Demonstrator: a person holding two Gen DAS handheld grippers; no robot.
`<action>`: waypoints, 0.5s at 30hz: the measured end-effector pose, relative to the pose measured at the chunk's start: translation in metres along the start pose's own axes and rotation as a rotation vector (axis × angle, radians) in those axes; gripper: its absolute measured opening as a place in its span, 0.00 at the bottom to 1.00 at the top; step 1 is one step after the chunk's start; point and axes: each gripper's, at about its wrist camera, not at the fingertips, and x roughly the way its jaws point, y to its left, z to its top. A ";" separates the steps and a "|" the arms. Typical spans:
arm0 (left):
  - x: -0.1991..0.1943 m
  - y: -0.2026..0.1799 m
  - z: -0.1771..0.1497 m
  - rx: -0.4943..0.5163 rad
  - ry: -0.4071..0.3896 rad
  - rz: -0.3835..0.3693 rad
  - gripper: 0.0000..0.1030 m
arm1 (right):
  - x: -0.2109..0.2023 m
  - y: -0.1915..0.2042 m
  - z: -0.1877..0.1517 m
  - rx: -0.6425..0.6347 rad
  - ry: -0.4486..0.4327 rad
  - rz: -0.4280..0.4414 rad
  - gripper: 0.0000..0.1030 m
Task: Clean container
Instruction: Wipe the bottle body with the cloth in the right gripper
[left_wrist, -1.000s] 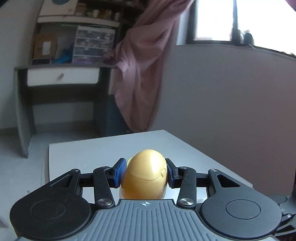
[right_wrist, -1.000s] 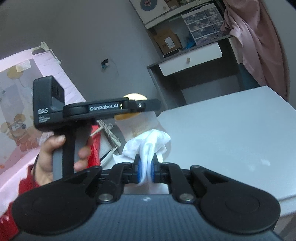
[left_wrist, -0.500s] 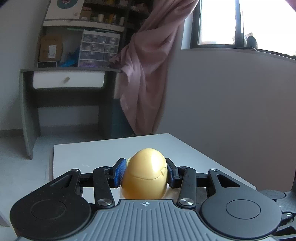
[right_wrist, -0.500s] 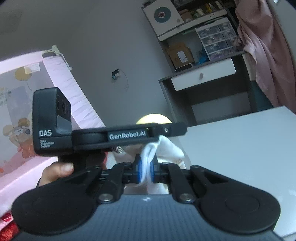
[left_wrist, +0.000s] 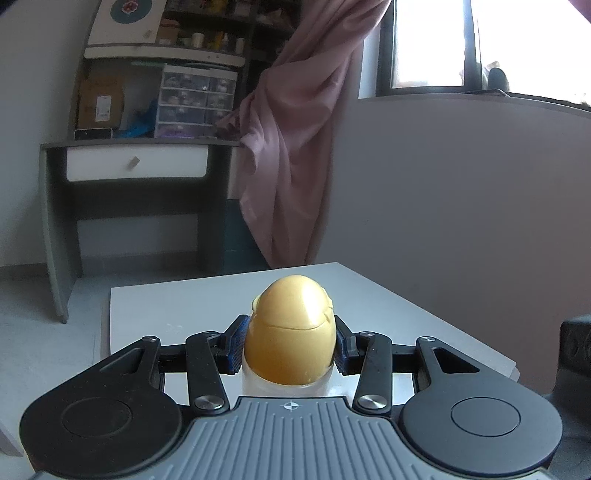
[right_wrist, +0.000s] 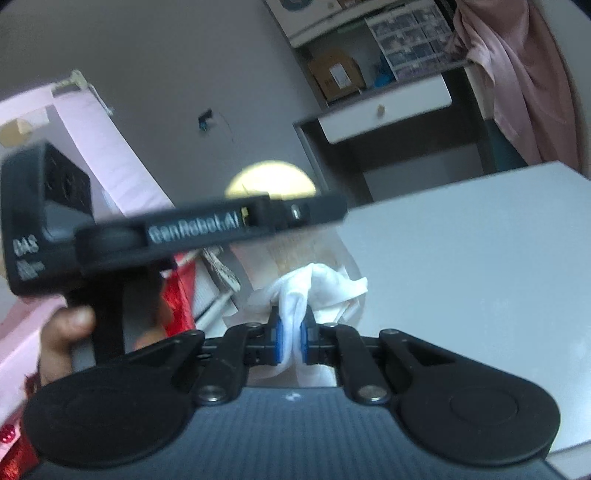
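Observation:
My left gripper (left_wrist: 290, 341) is shut on a container (left_wrist: 290, 339) with a gold egg-shaped cap and a clear body, held upright above the white table (left_wrist: 388, 306). In the right wrist view the gold cap (right_wrist: 271, 177) shows above the left gripper's black body (right_wrist: 207, 229), and the clear body (right_wrist: 295, 251) hangs below it. My right gripper (right_wrist: 291, 334) is shut on a crumpled white cloth (right_wrist: 317, 284), which sits against the lower part of the container.
A dark desk with a white drawer (left_wrist: 136, 166) and shelves stands behind the table. A pink curtain (left_wrist: 291, 147) hangs beside a window. A pink padded bed rail (right_wrist: 92, 147) and a red object (right_wrist: 177, 295) are at the left in the right wrist view.
The right gripper with the cloth has moved down along the container, from near the cap to the lower body. The left gripper still holds the container, tilted slightly further back.

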 end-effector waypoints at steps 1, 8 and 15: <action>0.000 0.000 0.000 -0.002 -0.001 0.000 0.44 | 0.002 0.000 -0.002 0.000 0.010 -0.006 0.09; 0.002 -0.001 -0.001 -0.011 -0.004 0.000 0.44 | 0.009 -0.005 -0.007 0.009 0.057 -0.018 0.09; 0.003 -0.001 -0.002 -0.014 -0.005 -0.003 0.44 | -0.004 -0.002 0.006 0.004 0.009 0.001 0.09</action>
